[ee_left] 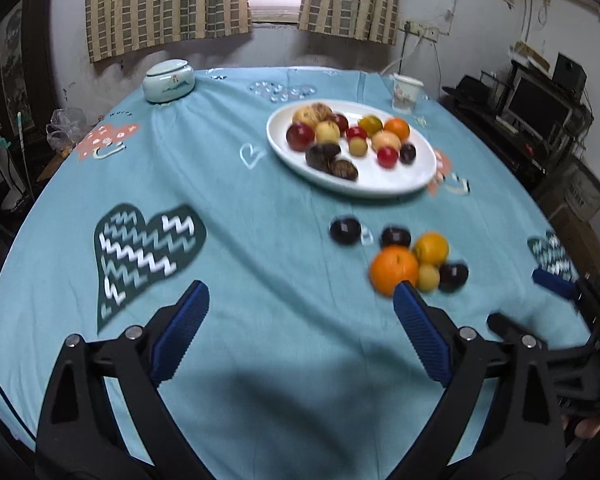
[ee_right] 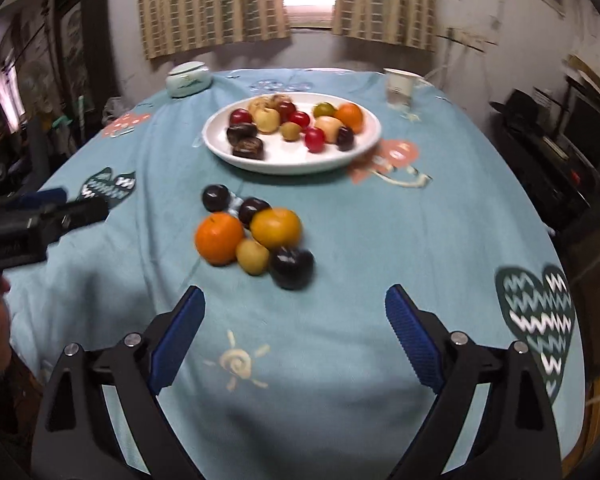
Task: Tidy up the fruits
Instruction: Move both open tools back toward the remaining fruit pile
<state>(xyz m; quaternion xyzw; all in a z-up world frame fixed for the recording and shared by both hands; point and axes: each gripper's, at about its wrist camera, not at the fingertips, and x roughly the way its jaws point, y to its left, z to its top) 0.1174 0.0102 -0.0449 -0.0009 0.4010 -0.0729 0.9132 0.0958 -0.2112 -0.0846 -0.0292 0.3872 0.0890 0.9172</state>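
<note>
A white oval plate [ee_left: 380, 188] [ee_right: 260, 162] holds several fruits in red, yellow, orange and dark tones. Nearer me, loose fruits lie clustered on the blue tablecloth: a big orange [ee_left: 394, 270] [ee_right: 219, 238], a yellow-orange fruit [ee_left: 431, 247] [ee_right: 276, 227], a small yellow fruit [ee_left: 429, 277] [ee_right: 253, 256] and three dark plums [ee_left: 345, 231] [ee_right: 291, 267]. My left gripper [ee_left: 302, 296] is open and empty, short of the cluster and to its left. My right gripper [ee_right: 292, 300] is open and empty, just short of the nearest plum.
A pale lidded ceramic jar [ee_left: 169, 80] [ee_right: 189, 79] stands at the table's far left, a paper cup [ee_left: 406, 93] [ee_right: 399, 87] at the far right. The round table's edge [ee_right: 560, 264] drops off on the right beside dark shelving. A window with curtains is behind.
</note>
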